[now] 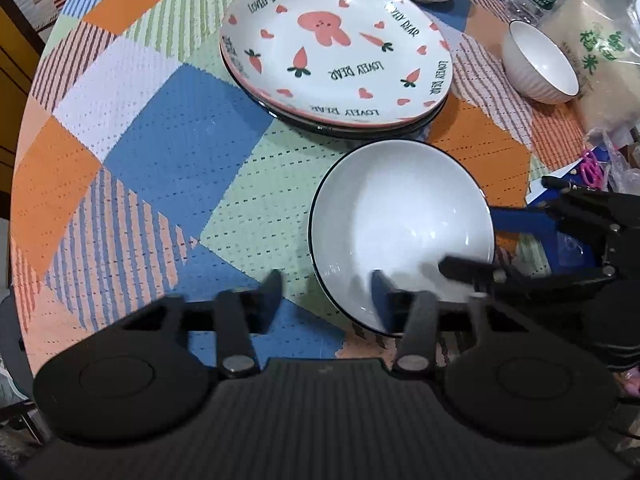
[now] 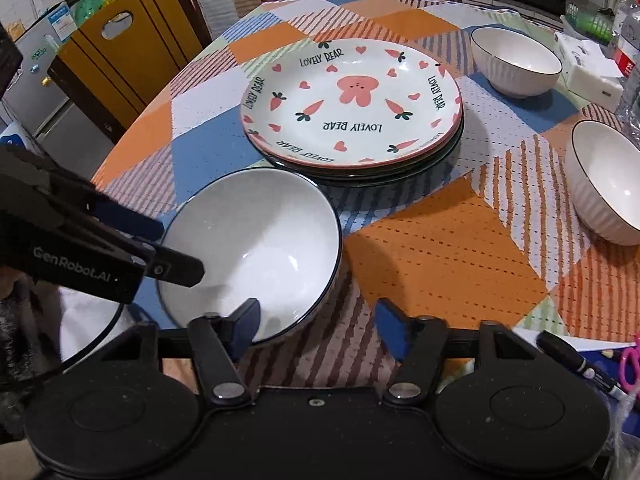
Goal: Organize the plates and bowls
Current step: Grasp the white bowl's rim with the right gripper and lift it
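Down at the near edge of the table (image 2: 448,240), both grippers straddle one plain white bowl (image 1: 400,224) from opposite sides. The left gripper (image 1: 326,300) has one finger inside the bowl and the other outside over the cloth, so the near rim sits between spread jaws; no pad is clearly pressing on it. The right gripper (image 2: 316,316) mirrors that: its left finger dips over the rim, its right one hangs above the cloth, jaws apart, nothing pinched yet. My read is a two-sided grip being set up, since a wide, shallow bowl is easier to lift level from both edges.

Just beyond sits the plate stack (image 2: 352,116), carrot-and-bunny plate on top, darker-rimmed ones under it, almost touching the bowl's far rim. That looks like the sorted pile, so plates seem done and bowls are next.

Further out, two ribbed bowls wait well apart: one (image 2: 604,184) to the right, one (image 2: 516,60) at the far side. Likely they get nested together.

A marker (image 2: 576,364) and pink scissors (image 2: 630,360) lie near the right gripper, clear of the work.
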